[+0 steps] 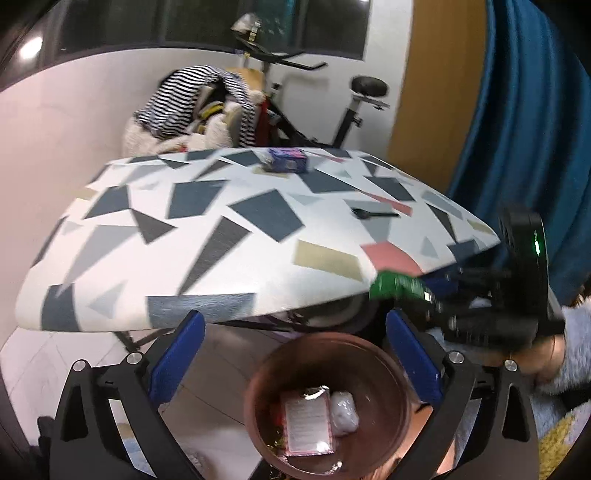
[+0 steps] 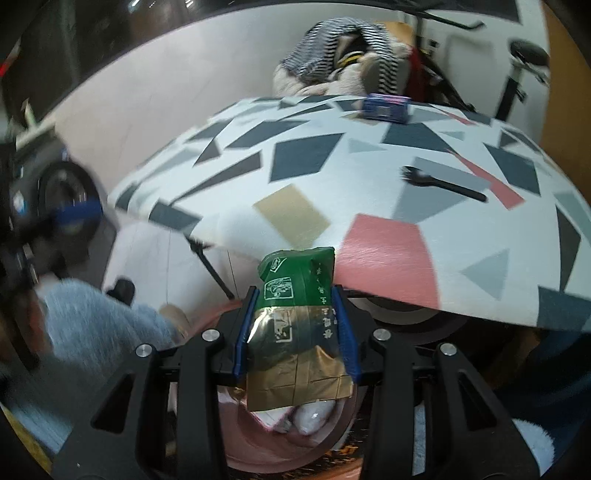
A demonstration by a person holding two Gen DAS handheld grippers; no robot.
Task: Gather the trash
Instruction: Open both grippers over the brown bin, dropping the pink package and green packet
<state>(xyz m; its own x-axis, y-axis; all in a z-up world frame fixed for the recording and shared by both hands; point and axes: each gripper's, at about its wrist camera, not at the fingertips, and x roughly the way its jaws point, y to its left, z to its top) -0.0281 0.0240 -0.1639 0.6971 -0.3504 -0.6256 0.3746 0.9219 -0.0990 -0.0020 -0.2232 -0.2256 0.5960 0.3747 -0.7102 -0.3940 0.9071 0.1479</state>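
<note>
patterned table [image 1: 207,236] sits above brown bin [image 1: 258,384]; your right gripper [image 2: 295,295] clamps green wrapper [image 2: 295,280] over it for dropping, left gripper [image 1: 295,332] open, empty.

This is a lived-in room of a home, and the desk [image 1: 221,236] under a cloth of grey, pink and tan shapes is its centre. Behind the desk stands an exercise bike [image 1: 354,110] with a striped garment [image 1: 192,99] and other clothes heaped over it, against a white wall below a dark window [image 1: 207,22]. To the right of the desk hangs a blue curtain [image 1: 517,110] beside a wooden panel [image 1: 436,92], and below its near edge a brown bin [image 1: 369,354] sits on a tiled floor [image 1: 55,362].
</note>
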